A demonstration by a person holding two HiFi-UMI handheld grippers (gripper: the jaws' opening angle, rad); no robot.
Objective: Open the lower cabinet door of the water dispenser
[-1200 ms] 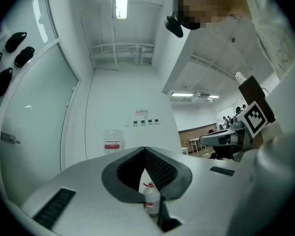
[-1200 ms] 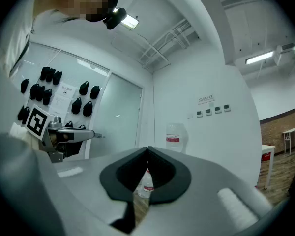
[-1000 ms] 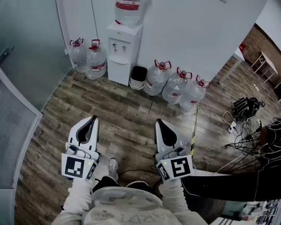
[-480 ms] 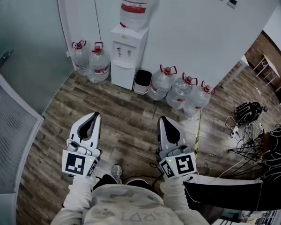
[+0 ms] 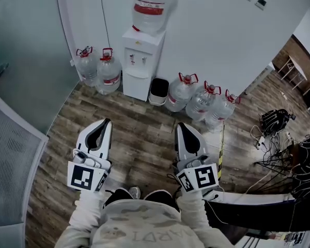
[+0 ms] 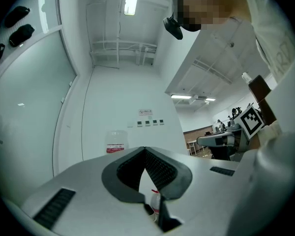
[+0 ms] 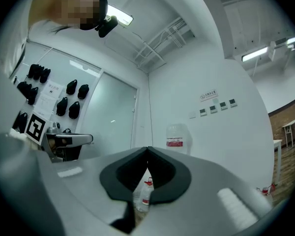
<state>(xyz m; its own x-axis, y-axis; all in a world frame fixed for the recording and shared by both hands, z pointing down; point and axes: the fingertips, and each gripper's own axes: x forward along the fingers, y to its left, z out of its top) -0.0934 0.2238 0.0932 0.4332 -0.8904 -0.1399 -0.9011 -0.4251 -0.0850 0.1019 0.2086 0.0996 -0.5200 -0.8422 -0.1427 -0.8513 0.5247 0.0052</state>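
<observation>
Wood floor [image 5: 144, 130] lies open between water dispenser [image 5: 139, 68] and closed hand-held grippers, left [image 5: 105, 123] and right [image 5: 180, 126].

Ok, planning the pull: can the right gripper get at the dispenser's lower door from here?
Probably not yet: the right gripper is well short of the door. The floor between is bare, though; bin and bottles stand beside it.

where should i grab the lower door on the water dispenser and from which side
Come at the water dispenser from its front, which faces you. The lower cabinet door is a flat white panel; no handle shows from here, so probably hook a jaw on its top edge.
</observation>
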